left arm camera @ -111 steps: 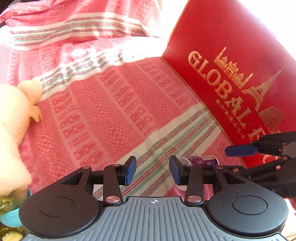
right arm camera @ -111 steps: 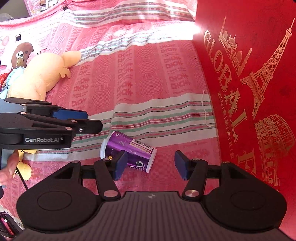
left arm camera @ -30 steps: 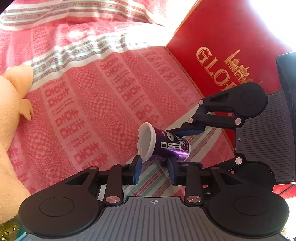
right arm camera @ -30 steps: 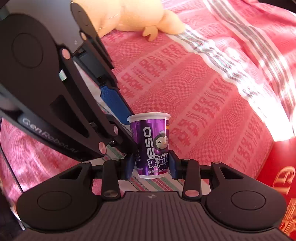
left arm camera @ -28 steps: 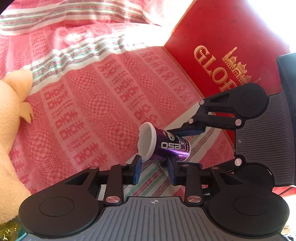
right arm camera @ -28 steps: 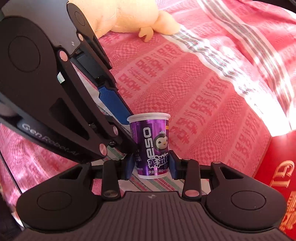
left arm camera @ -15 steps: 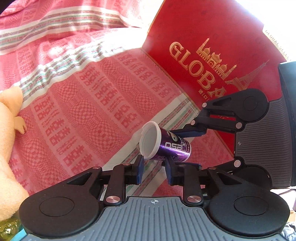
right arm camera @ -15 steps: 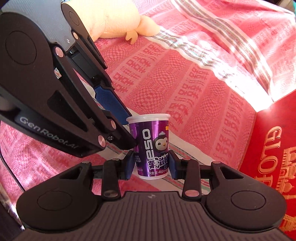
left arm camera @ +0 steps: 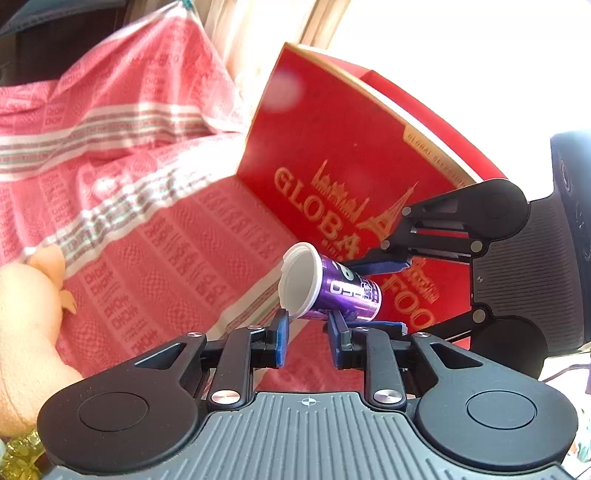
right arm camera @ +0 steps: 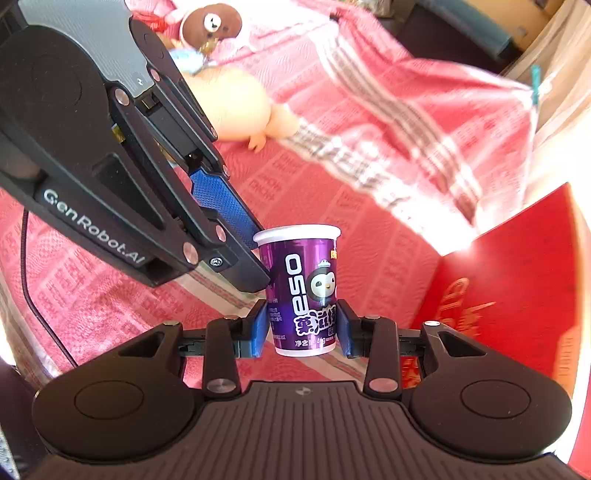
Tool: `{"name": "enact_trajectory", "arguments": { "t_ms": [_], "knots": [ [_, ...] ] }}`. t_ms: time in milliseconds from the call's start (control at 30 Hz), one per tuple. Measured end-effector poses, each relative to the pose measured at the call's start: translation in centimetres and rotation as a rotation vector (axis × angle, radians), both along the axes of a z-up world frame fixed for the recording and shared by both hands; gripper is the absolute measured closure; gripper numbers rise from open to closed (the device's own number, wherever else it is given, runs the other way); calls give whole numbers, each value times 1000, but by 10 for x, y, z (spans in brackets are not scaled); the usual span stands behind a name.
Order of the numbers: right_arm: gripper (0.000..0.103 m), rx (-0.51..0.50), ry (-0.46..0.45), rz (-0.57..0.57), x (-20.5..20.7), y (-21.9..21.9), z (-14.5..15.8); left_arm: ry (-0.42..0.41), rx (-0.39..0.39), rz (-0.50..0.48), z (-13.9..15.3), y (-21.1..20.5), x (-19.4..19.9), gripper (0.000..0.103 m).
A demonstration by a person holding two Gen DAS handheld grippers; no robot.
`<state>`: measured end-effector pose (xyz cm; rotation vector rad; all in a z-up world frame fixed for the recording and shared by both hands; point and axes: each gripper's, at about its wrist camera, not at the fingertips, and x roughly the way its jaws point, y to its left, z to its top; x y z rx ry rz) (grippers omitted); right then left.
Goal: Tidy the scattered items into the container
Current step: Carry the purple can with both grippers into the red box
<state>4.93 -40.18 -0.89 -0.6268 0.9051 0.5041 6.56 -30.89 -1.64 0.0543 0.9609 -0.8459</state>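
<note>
A purple cup (right arm camera: 301, 291) with a white rim and a penguin picture is clamped between the blue pads of my right gripper (right arm camera: 301, 330), held up above the pink bedspread. In the left wrist view the same cup (left arm camera: 328, 286) lies sideways in the right gripper (left arm camera: 373, 291), just beyond my left gripper (left arm camera: 306, 338). My left gripper is open a little and holds nothing; its fingertips sit right below the cup's rim. The red "GLOBAL FOOD" box (left arm camera: 354, 177) stands open behind the cup, and also shows at the right of the right wrist view (right arm camera: 517, 280).
A yellow plush toy (right arm camera: 236, 110) and a brown bear toy (right arm camera: 210, 22) lie on the pink patterned bedspread (left arm camera: 147, 236) to the left. The yellow plush also shows at the left edge of the left wrist view (left arm camera: 26, 321). A black cable (right arm camera: 33, 288) hangs at the left.
My right gripper took the purple cup off the bedspread and lifted it. Both grippers have risen and swung toward the red box, whose top edge now shows.
</note>
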Motion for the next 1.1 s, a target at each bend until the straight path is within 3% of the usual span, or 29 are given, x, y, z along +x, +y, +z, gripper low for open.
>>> {"name": "enact_trajectory", "arguments": {
  "t_ms": [233, 400, 600, 767, 800, 833, 867, 933, 1100],
  "knots": [
    [60, -31, -125, -6, -23, -35, 66, -122, -78, -40, 67, -35, -20, 82],
    [60, -71, -184, -45, -35, -87, 104, -165, -134, -92, 100, -92, -26, 82],
    [60, -120, -175, -122, -49, -155, 116, -140, -144, -189, 104, -178, -30, 82],
    [60, -122, -105, -172, -57, -204, 105, -118, -95, -244, 88, -236, -35, 81],
    [58, -115, -101, -175, -56, -211, 101, -119, -79, -245, 84, -245, -34, 71],
    [44, -107, -105, -181, -55, -217, 98, -120, -60, -229, 80, -252, -34, 55],
    [21, -104, -125, -202, -56, -223, 94, -118, -43, -202, 75, -256, -33, 33],
    [13, -98, -170, -219, -58, -233, 89, -131, -34, -133, 71, -255, -28, 8],
    [13, -42, -183, -267, -58, -257, 83, -99, -22, -95, 71, -247, -20, 7]
  ]
}}
